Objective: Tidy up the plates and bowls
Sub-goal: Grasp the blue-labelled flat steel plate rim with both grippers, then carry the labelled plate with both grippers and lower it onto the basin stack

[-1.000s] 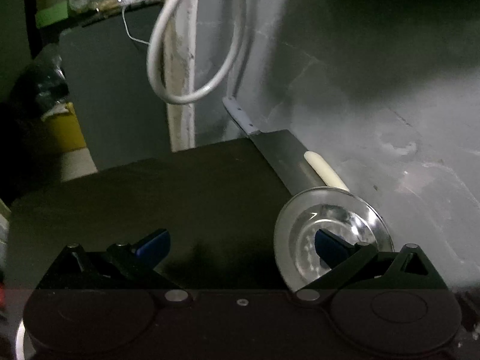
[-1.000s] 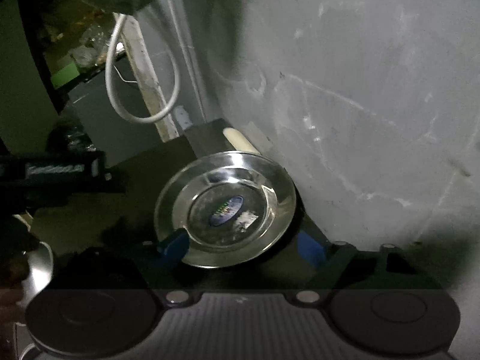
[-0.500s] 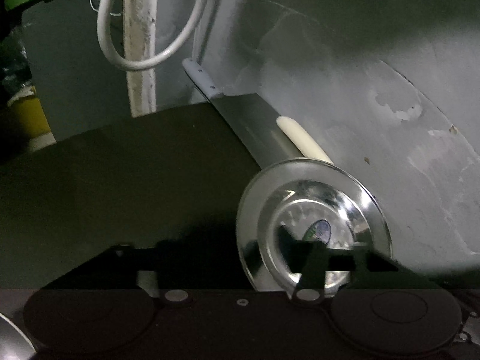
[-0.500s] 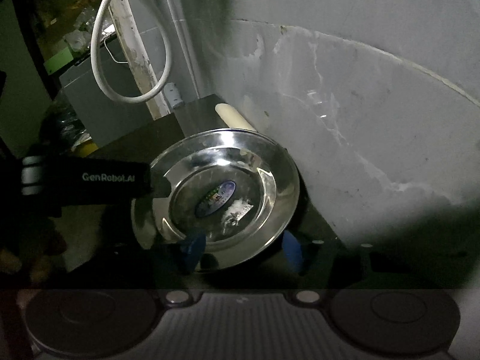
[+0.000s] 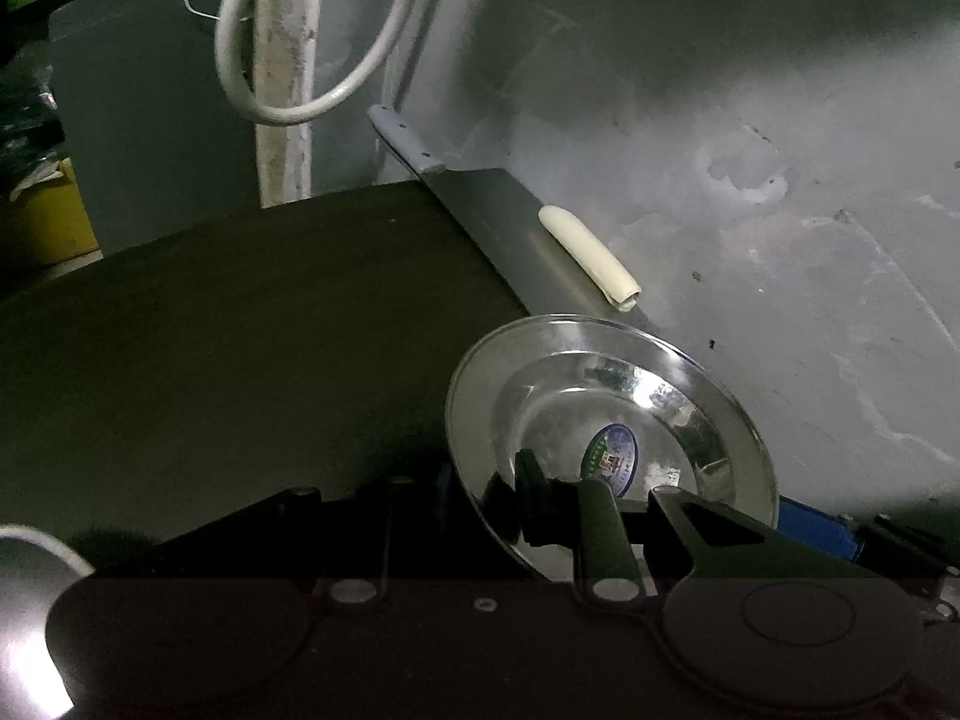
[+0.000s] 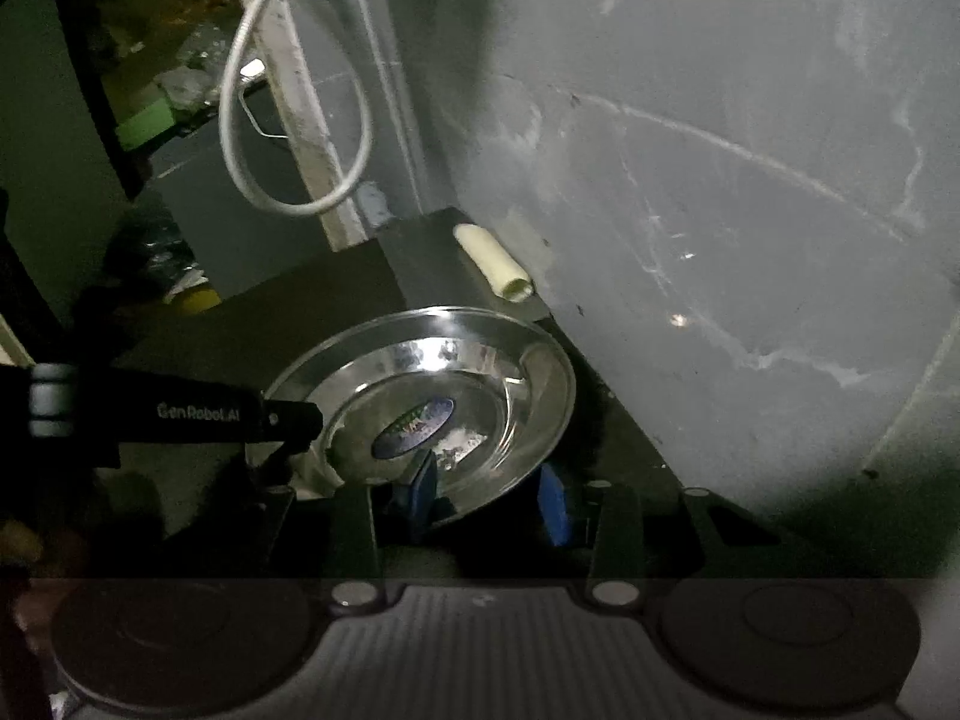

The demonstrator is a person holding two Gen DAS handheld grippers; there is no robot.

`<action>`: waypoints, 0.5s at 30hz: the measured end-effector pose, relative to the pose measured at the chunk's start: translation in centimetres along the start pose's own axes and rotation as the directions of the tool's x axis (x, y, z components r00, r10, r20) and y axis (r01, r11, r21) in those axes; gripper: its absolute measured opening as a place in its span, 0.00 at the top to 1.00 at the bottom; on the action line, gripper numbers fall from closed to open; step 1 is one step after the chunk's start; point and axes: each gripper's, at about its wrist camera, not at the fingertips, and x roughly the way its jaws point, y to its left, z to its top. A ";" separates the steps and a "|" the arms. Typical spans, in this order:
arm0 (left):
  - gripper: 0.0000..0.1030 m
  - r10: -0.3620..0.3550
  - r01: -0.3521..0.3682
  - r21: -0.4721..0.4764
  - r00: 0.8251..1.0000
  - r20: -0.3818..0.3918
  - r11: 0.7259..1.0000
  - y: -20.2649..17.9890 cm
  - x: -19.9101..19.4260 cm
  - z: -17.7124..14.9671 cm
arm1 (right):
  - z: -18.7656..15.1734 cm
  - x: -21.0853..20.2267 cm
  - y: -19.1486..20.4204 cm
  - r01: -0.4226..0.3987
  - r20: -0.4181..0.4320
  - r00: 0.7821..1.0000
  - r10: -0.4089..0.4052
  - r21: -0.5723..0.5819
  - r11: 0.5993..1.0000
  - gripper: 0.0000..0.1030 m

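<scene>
The plate (image 5: pixel 606 420) sits on the dark counter (image 5: pixel 240 330), near its far right corner just beside the grey wall (image 5: pixel 750 180), with a knife (image 5: pixel 468 198) and a pale tube (image 5: pixel 591 252) behind it. It looks slightly tipped, its left edge raised.

Your left gripper (image 5: pixel 480 492) is closing over the plate's left rim; the inner finger lies inside the dish, the outer one is lost in shadow below the rim, so you cannot tell yet whether the pads are pressing. Your right gripper (image 6: pixel 489 495) is also closing, with the near rim between its blue pads (image 6: pixel 552 504); one pad is over the dish, the other outside it, and contact looks close but not certain.

Let both grips finish before you lift. Steel is slick and the rim is thin, so seat each pad well over the rim, not on its lip. Raise both hands together and keep the plate level. Mind the wall and the knife behind when you carry it off.
</scene>
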 end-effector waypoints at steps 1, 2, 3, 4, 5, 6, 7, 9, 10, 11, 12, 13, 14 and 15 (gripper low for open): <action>0.78 -0.002 0.002 -0.004 1.000 0.007 1.000 0.1 -0.5 -0.2 | -0.1 -0.5 0.2 -0.004 0.007 1.000 0.004 -0.006 1.000 0.60; 0.78 -0.003 0.003 -0.006 1.000 0.016 1.000 0.1 -1.1 -0.5 | -0.1 -1.0 0.4 -0.008 0.014 1.000 0.008 -0.010 1.000 0.60; 0.78 -0.004 0.004 -0.007 1.000 0.025 1.000 0.1 -1.7 -0.7 | -0.2 -1.5 0.6 -0.011 0.021 1.000 0.012 -0.016 1.000 0.60; 0.78 -0.004 0.004 -0.008 0.999 0.034 1.000 0.1 -2.2 -0.8 | -0.3 -2.1 0.8 -0.015 0.030 0.999 0.015 -0.021 1.000 0.60; 0.78 -0.003 0.004 -0.008 0.999 0.046 1.000 0.0 -3.0 -1.1 | -0.4 -2.7 1.0 -0.019 0.039 0.999 0.020 -0.025 1.000 0.60; 0.78 -0.002 0.003 -0.007 0.998 0.056 1.000 0.0 -3.7 -1.3 | -0.6 -3.4 1.2 -0.023 0.047 0.999 0.024 -0.028 0.999 0.60; 0.78 -0.001 0.002 -0.005 0.998 0.066 1.000 -0.1 -4.4 -1.5 | -0.8 -4.1 1.4 -0.028 0.056 0.998 0.030 -0.031 0.999 0.60; 0.78 -0.002 0.002 -0.003 0.996 0.088 1.000 0.0 -5.8 -2.0 | -1.0 -5.3 2.0 -0.038 0.070 0.997 0.041 -0.037 0.999 0.60; 0.78 0.001 0.000 -0.006 0.995 0.097 1.000 0.1 -6.6 -2.4 | -1.1 -5.9 2.3 -0.045 0.076 0.996 0.048 -0.041 0.998 0.60; 0.78 0.003 -0.002 -0.010 0.994 0.105 1.000 0.2 -7.3 -2.7 | -1.3 -6.5 2.6 -0.051 0.080 0.995 0.054 -0.047 0.998 0.61; 0.78 0.005 -0.003 -0.013 0.994 0.112 1.000 0.3 -8.0 -3.1 | -1.5 -7.1 2.9 -0.056 0.084 0.995 0.061 -0.053 0.997 0.61; 0.78 0.007 -0.005 -0.016 0.993 0.118 1.000 0.5 -8.8 -3.6 | -1.8 -7.7 3.3 -0.063 0.088 0.994 0.068 -0.058 0.996 0.61; 0.78 0.011 -0.008 -0.019 0.992 0.124 1.000 0.7 -9.5 -4.1 | -2.1 -8.2 3.6 -0.069 0.090 0.993 0.075 -0.063 0.996 0.61; 0.78 0.013 -0.011 -0.021 0.991 0.130 1.000 0.8 -10.3 -4.6 | -2.5 -8.8 4.0 -0.076 0.092 0.992 0.082 -0.066 0.995 0.61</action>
